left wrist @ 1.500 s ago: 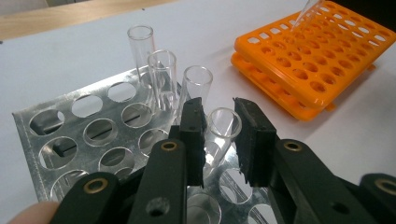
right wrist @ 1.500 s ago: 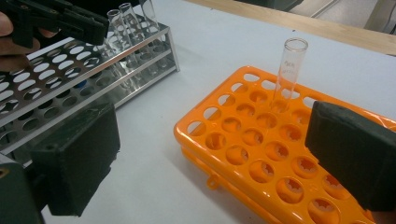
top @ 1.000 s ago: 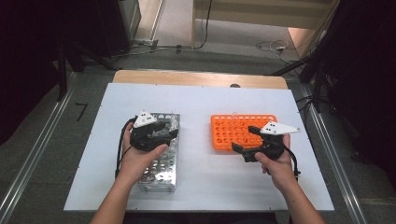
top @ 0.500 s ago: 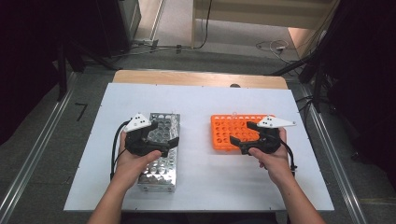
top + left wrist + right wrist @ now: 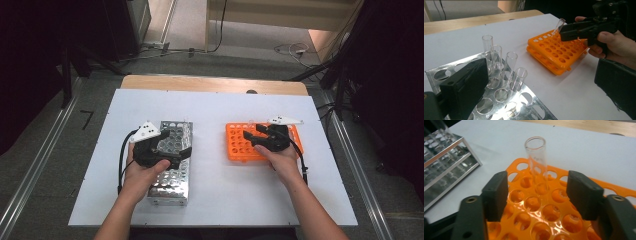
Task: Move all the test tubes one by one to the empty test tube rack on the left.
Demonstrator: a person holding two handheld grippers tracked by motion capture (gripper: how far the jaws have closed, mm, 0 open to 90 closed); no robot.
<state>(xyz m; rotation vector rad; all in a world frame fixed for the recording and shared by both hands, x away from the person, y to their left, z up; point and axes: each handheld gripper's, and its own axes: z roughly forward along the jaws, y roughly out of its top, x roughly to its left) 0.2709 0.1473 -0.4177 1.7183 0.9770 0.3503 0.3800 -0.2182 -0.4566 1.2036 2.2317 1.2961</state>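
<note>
— Any writing on the glass tube (image 5: 535, 160)?
— Faint marks near its rim, too blurred to read. It stood upright in the orange rack (image 5: 554, 215) on the tabletop (image 5: 215, 107).
— And the right gripper (image 5: 537, 195)?
— Spread wide, the tube just beyond it, untouched.
— The left gripper (image 5: 544, 82)?
— Also spread, over the metal rack (image 5: 506, 105) with four tubes (image 5: 506, 66).

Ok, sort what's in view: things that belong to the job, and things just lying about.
In the job:
orange tube rack
glass test tube standing in it
metal tube rack
four glass tubes in the metal rack
left gripper, right gripper, both open

Lying about:
cables on the floor beyond the table
wooden board at the table's far edge
</note>
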